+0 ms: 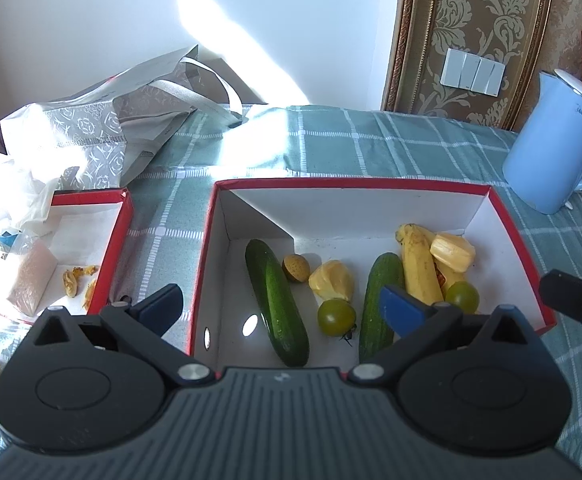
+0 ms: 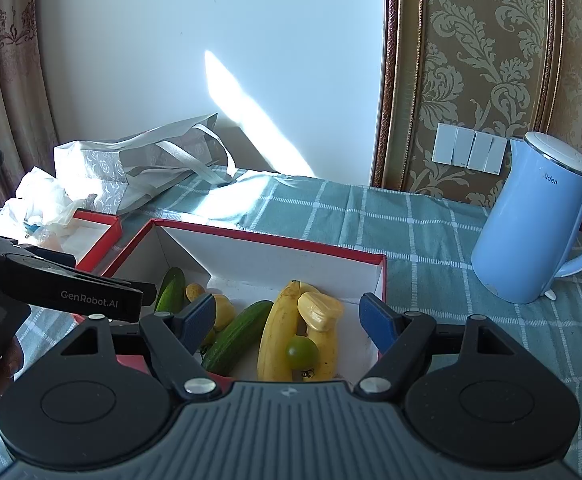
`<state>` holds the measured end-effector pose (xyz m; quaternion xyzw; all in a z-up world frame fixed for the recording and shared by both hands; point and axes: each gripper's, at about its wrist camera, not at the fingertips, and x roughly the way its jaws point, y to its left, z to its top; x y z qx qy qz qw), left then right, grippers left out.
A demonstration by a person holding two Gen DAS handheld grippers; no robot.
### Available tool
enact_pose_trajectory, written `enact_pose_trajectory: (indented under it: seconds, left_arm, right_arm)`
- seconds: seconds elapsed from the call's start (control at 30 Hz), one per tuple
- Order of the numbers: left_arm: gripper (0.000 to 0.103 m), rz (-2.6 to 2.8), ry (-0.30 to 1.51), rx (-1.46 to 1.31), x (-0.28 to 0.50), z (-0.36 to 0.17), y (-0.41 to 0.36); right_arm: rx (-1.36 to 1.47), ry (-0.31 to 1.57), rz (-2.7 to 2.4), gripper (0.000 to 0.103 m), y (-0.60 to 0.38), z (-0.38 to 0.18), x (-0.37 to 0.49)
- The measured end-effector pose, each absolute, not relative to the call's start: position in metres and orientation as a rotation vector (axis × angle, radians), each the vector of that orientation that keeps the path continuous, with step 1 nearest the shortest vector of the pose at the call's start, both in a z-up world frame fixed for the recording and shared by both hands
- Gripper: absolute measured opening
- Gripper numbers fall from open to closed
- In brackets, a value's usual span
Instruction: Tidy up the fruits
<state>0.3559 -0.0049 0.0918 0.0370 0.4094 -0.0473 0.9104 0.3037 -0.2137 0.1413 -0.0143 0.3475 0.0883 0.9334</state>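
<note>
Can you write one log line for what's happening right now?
left gripper: open, empty | right gripper: open, empty | red box: two cucumbers, bananas, green tomatoes | kettle: beside box

Table, teal checked cloth carried: red-rimmed box centre; smaller box left; bag far left; blue kettle right.

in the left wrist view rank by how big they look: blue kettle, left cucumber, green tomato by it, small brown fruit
1. blue kettle, although it stands farther back
2. left cucumber
3. green tomato
4. small brown fruit, clearly smallest
</note>
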Motion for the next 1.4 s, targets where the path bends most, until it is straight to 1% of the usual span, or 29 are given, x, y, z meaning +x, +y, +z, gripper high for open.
enact_pose_trajectory:
  seconds: [0.4,0.67,0.9,1.07,1.13,1.27,1.4]
  left_arm:
    - [0.103,-0.121,0.837,0.057,0.355,0.094,-0.004]
    - [0.103,-0.125,0.807,0.138,0.349,0.094,-0.017]
    - [0.103,-0.129,0.799,0.156,0.348,0.095,-0.019]
    - [0.103,-0.103,0.754,0.188,0.342,0.097,-0.02]
    - [0.103,-0.095,0.725,0.178,0.34,0.1,-0.018]
    - [0.103,-0.137,0.73,0.117,0.34,0.105,-0.014]
    - [0.103,-0.186,0.714,0.117,0.336,0.109,-0.018]
  right_arm:
    - [-0.038,0.709,0.18,0.079,-0.213,0.142,0.303]
    - [-0.04,0.711,0.178,0.079,-0.213,0.142,0.303]
    - [-0.041,0.711,0.177,0.079,-0.213,0.143,0.303]
    - [-0.039,0.71,0.176,0.079,-0.213,0.143,0.302]
    - [-0.043,0.71,0.178,0.079,-0.213,0.144,0.302]
    - [-0.05,0.706,0.176,0.079,-0.213,0.145,0.301]
    - [-0.05,0.705,0.171,0.079,-0.213,0.145,0.3]
